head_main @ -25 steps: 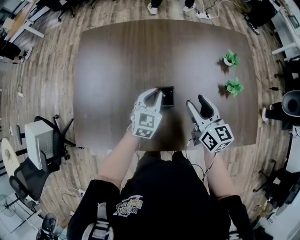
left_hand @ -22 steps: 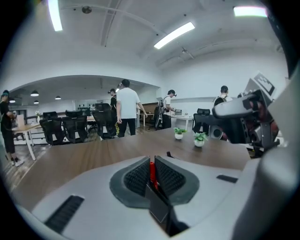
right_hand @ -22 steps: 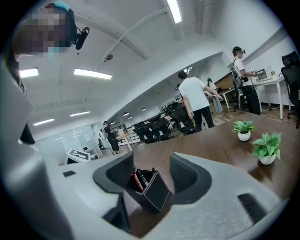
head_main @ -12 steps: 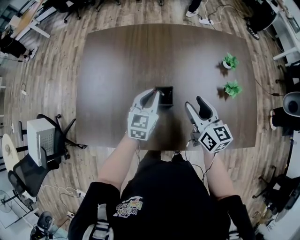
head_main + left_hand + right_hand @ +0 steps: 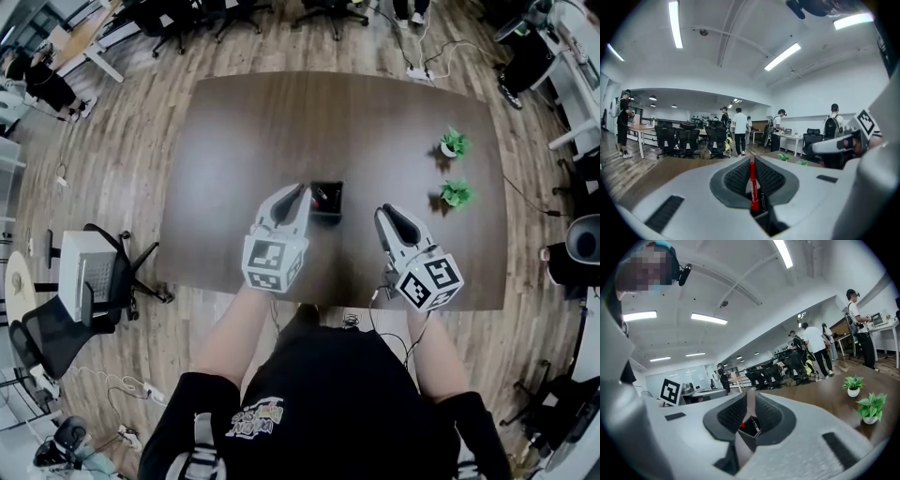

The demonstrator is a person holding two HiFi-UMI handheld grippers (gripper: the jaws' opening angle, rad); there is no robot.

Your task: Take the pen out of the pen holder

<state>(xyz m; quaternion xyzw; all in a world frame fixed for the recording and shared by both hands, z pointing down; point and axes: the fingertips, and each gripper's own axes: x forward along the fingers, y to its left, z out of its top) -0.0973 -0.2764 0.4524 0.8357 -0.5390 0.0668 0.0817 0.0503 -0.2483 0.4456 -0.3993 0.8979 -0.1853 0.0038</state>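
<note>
A black square pen holder [image 5: 327,202] stands on the dark wooden table [image 5: 253,122]. My left gripper [image 5: 302,190] is just left of it and above its rim. In the left gripper view that gripper [image 5: 751,165] is shut on a red pen [image 5: 751,185], which stands upright between the pads with its lower end at the holder's mouth. My right gripper [image 5: 386,212] hangs to the right of the holder, apart from it. Its jaws are closing with only a narrow gap left and nothing between them. The right gripper view looks through the gap of my right gripper [image 5: 750,397] at the pen holder [image 5: 751,427].
Two small potted plants [image 5: 457,143] [image 5: 457,194] stand on the table's right side. They also show in the right gripper view as plants [image 5: 853,385] [image 5: 871,408]. Office chairs and several standing people are around the table on the wooden floor.
The left gripper has risen with the red pen. The right gripper's jaws, wide apart earlier, have come nearly together, and that hand has lifted a little.
</note>
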